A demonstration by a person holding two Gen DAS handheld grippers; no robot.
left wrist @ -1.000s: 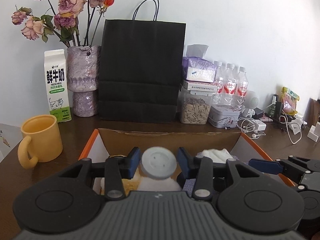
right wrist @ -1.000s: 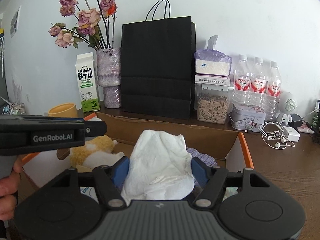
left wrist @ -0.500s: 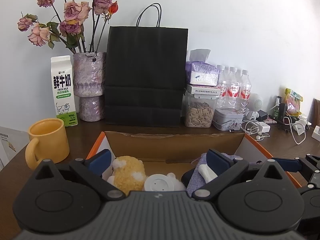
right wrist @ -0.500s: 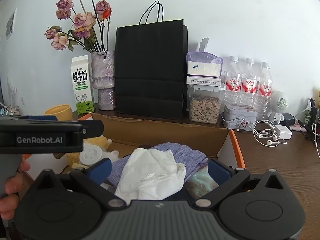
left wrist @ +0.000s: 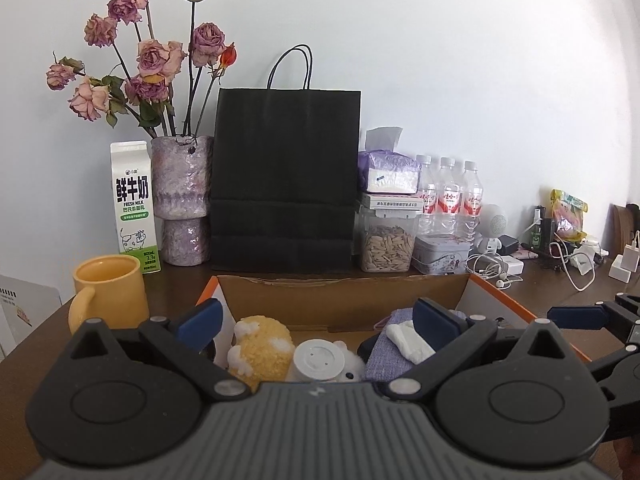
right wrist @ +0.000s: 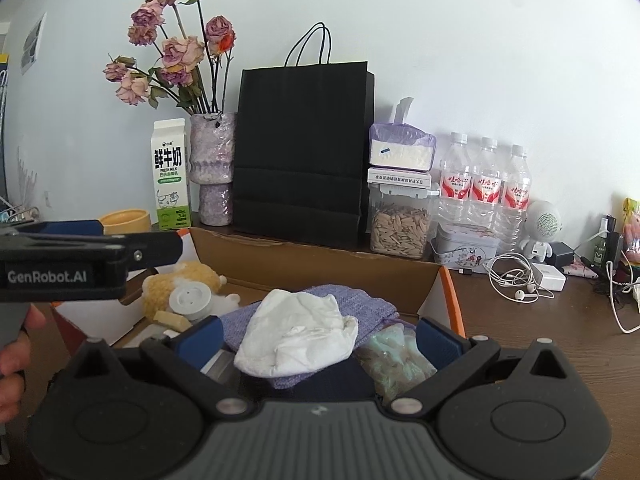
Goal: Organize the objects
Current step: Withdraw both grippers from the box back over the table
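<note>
Left wrist view: left gripper (left wrist: pixel 316 322) hangs released over the cardboard box (left wrist: pixel 344 300), the white-capped bottle (left wrist: pixel 319 362) lying free at 6 o'clock beside the yellow plush (left wrist: pixel 260 346). Right gripper (right wrist: pixel 318 338) is likewise spread wide, the white cloth (right wrist: pixel 298 338) resting loose on purple fabric (right wrist: pixel 360 306) between its fingers.

1. The right gripper (right wrist: pixel 318 334) is spread wide over a cardboard box (right wrist: pixel 320 266)
2. A crumpled white cloth (right wrist: pixel 298 336) lies on a purple cloth (right wrist: pixel 360 304) inside
3. A yellow plush toy (right wrist: pixel 188 280) sits behind a white cap (right wrist: pixel 190 298)
</note>
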